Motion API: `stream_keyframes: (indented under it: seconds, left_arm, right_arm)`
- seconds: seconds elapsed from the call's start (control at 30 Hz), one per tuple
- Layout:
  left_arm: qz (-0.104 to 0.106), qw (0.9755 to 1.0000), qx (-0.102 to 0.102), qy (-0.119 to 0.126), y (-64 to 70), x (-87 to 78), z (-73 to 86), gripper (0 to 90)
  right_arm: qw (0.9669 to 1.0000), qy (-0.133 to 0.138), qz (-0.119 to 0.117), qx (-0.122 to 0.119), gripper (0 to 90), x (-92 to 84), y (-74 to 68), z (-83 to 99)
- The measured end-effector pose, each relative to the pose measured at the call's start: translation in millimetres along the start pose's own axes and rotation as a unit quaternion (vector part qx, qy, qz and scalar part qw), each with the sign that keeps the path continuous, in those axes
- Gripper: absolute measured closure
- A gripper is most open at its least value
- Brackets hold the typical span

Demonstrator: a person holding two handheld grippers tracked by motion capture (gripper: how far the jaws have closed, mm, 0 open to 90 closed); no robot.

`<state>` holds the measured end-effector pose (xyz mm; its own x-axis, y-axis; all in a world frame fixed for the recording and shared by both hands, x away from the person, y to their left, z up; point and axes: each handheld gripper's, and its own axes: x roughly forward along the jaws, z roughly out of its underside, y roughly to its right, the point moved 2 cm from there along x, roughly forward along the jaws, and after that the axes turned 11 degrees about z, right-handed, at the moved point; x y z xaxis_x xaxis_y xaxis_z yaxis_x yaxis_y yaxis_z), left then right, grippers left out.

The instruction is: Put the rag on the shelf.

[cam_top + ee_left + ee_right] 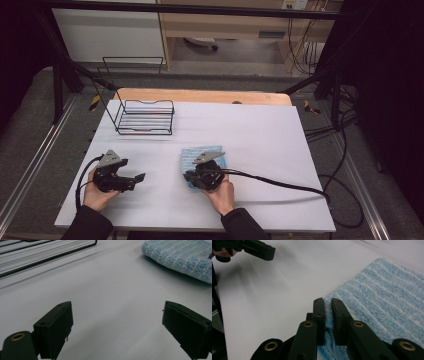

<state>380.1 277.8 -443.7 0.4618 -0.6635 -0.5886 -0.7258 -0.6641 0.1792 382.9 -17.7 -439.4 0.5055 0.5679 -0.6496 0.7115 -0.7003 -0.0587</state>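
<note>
A light blue striped towel point(192, 154) lies folded on the white table point(260, 145), near its middle. My right gripper point(189, 176) sits over the towel's near left edge, shut on that edge; the right gripper view shows the towel point(382, 300) pinched between the two black jaws of the right gripper point(328, 301). My left gripper point(141, 176) hovers low over bare table to the left of the towel, open, nothing between its jaws. In the left gripper view the left gripper point(117, 315) points toward the towel point(180, 257) at upper right.
A black wire rack point(145, 116) stands on the table's far left; its rack base point(37, 257) appears in the left gripper view. The other hand's left gripper point(259, 250) appears at upper left in the right gripper view. A thick cable point(280, 182) trails right across the table.
</note>
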Motion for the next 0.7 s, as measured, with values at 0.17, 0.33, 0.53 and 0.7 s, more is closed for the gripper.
stream_keyframes:
  seconds: [0.17, 0.33, 0.53, 0.7]
  left_arm:
    - [0.000, 1.0000, 0.000, -0.001, -0.3, 0.0, -0.1, 9.8]
    - [-0.001, 1.0000, -0.003, 0.000, -0.8, -0.4, -0.3, 10.1]
    - [-0.003, 1.0000, -0.005, 0.001, -1.7, -1.4, -0.4, 10.4]
    - [-0.005, 0.9999, -0.008, 0.003, -1.5, -1.7, -0.7, 10.6]
  right_arm:
    - [0.9999, 0.003, -0.010, -0.003, 82.6, 5.9, -10.1, -4.5]
    - [0.9996, 0.006, -0.025, -0.015, 82.5, 12.2, -25.2, -11.1]
    - [0.9989, 0.002, -0.041, -0.024, 82.3, 24.7, -45.5, -16.7]
    - [0.9987, -0.004, -0.045, -0.024, 79.2, 35.4, -52.6, -14.9]
